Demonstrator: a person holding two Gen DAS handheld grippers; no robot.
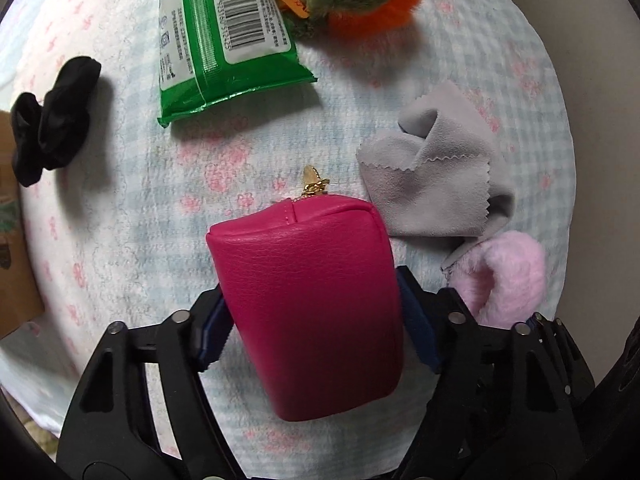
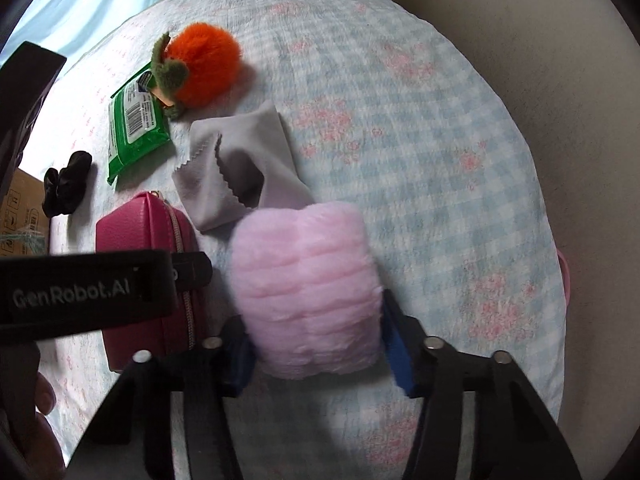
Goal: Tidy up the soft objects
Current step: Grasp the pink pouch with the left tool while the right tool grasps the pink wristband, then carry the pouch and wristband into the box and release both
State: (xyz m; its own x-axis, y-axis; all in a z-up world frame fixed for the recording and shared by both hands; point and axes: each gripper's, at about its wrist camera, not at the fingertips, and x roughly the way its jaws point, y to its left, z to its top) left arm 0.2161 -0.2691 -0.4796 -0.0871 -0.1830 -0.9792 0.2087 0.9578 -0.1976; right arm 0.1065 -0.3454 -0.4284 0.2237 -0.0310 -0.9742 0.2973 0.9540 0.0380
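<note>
Left gripper [image 1: 316,320]: fingers clamped on magenta pouch [image 1: 308,304], frame centre.
Right gripper [image 2: 316,340]: fingers clamped on pink plush [image 2: 308,288].
Grey cloth [image 1: 436,184]: right of centre, touching plush.

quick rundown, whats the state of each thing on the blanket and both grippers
left gripper: shut on magenta pouch
magenta pouch: zipped, held between the fingers
right gripper: shut on pink fluffy item
pink fluffy item: gripped at both sides
grey cloth: crumpled, lying loose
green wipes pack: flat, barcode side up
orange plush: lying free, touching the wipes pack
black scrunchie: bunched, lying free
</note>
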